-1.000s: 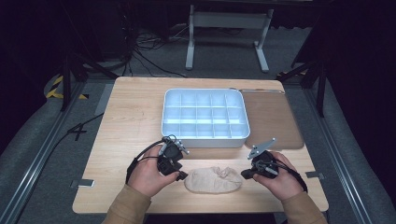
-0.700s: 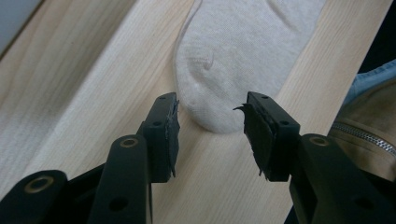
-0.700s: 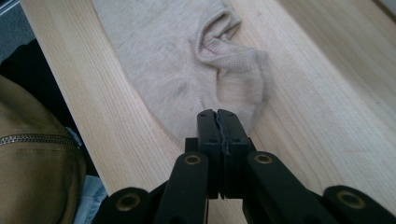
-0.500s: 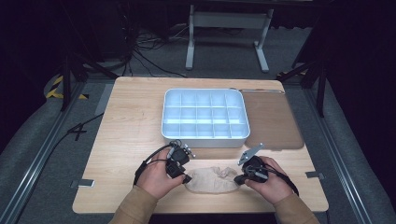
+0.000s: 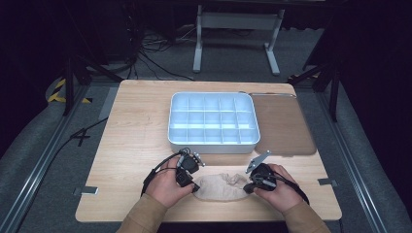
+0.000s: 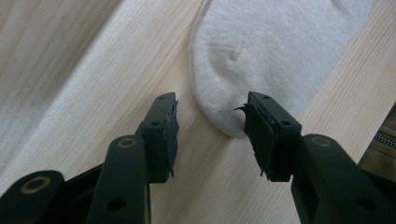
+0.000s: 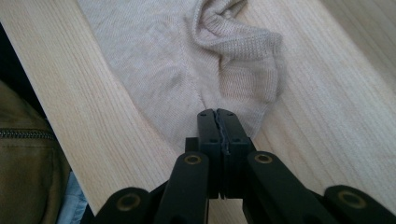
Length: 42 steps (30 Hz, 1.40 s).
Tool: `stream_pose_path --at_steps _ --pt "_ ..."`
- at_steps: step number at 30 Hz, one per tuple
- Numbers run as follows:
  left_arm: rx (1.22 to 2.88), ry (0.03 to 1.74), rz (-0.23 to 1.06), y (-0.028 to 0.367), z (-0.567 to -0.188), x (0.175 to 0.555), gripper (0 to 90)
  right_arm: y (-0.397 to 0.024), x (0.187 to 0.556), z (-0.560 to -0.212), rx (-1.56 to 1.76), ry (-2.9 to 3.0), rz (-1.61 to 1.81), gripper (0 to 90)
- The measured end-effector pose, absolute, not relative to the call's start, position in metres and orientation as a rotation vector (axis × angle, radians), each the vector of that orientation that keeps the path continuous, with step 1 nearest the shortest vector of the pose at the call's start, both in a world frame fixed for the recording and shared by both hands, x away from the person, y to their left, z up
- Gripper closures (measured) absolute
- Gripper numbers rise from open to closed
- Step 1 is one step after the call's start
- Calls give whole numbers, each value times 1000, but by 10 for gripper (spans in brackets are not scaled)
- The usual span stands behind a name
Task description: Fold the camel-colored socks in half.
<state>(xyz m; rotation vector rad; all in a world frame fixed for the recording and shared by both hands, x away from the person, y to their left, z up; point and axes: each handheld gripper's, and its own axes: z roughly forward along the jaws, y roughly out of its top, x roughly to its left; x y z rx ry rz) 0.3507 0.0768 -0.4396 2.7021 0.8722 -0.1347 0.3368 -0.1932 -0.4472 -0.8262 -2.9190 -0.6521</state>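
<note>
Lying between two hand-held grippers [image 5: 193,183] [image 5: 248,187] — one beige sock [image 5: 219,188], one compartment tray [image 5: 213,120]

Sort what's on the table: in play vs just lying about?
In play: beige sock; left hand-held gripper, open at its toe end; right hand-held gripper, shut at its other end.
Lying about: white compartment tray; brown mat.

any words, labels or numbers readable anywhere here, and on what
None can be read.
The sock, the tray, the mat and the table bear no print.
The left gripper and right gripper carry no marking.
</note>
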Motion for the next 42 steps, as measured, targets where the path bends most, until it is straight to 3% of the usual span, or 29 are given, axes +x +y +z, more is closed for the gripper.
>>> stream_pose_path --at_steps 9,17,28,42 --pt "2743 819 -122 68 -441 347 628 -192 336 -447 -823 -2933 -645 897" --pt "2738 789 -119 63 -441 343 849 -191 335 -446 -805 -2951 -638 895" --pt "2704 811 -116 73 -429 344 857 -207 336 -430 -886 -2919 -785 894" --pt "2684 778 -132 92 -405 340 857 -178 330 -447 -817 -2916 -769 896"
